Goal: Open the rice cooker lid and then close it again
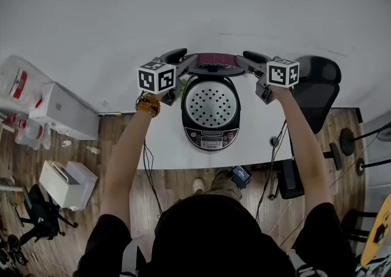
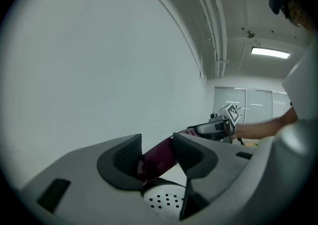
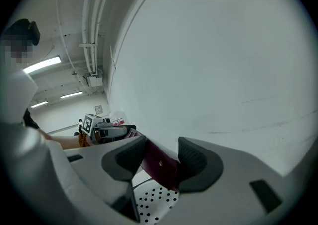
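- The rice cooker (image 1: 211, 124) stood on the white table (image 1: 162, 147) against the wall, its dark red lid (image 1: 217, 60) raised upright over the perforated inner plate (image 1: 211, 103).
- The left gripper (image 1: 183, 68) was clamped on the lid's left edge, the right gripper (image 1: 252, 66) on its right edge; in both gripper views the lid filled the gap between the pads.
- The lid looked rigid, smooth and fairly light, but hinged at the back, so it would probably swing in an arc and might spring.
- Holding both side edges near the top seemed sound, though the glossy shell could slip.
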Motion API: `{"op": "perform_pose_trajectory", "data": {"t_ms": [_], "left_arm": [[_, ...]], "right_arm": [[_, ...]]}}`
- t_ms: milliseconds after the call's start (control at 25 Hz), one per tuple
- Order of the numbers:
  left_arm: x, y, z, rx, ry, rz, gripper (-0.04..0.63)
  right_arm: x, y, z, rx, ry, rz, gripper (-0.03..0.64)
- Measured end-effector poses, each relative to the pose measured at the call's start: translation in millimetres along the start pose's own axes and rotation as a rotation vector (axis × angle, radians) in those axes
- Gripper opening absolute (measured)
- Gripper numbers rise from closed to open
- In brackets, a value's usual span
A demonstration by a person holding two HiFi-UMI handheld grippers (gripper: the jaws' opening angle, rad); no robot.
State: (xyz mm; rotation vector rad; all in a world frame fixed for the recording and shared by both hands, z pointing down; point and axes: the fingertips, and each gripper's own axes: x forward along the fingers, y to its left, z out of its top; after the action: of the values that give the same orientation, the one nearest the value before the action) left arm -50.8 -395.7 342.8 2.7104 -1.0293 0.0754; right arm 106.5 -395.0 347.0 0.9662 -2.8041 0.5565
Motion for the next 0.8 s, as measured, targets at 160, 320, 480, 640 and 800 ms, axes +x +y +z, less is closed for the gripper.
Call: {"op": "perform_pose_trajectory", "data": {"t_ms": [160, 320, 480, 640, 800], "left_arm": [[-6.2, -4.6, -6.9, 0.001, -0.025, 0.008, 0.193], [-14.4, -12.3, -14.3, 0.022, -0.05, 0.009, 0.195], [-19.2, -19.5, -19.6, 0.037, -0.069, 0.008, 0.195], [-24.2, -24.4, -25.8, 0.037, -0.073, 0.008, 0.195], [-28.8, -29.6, -30.9, 0.04, -0.078, 0.008, 0.195]], "right_arm": [[-4.6, 6.7, -8.8, -0.022, -0.014, 0.002, 0.207], [-9.7, 14.3, -18.6, -0.048, -0.021, 0.01, 0.207], [-14.7, 19.7, -25.2, -0.064, -0.018, 0.017, 0.207], [-17.5, 24.8, -32.8, -0.078, -0.012, 0.019, 0.209], [-20.9, 30.5, -39.1, -0.093, -0.014, 0.023, 0.209]]}}
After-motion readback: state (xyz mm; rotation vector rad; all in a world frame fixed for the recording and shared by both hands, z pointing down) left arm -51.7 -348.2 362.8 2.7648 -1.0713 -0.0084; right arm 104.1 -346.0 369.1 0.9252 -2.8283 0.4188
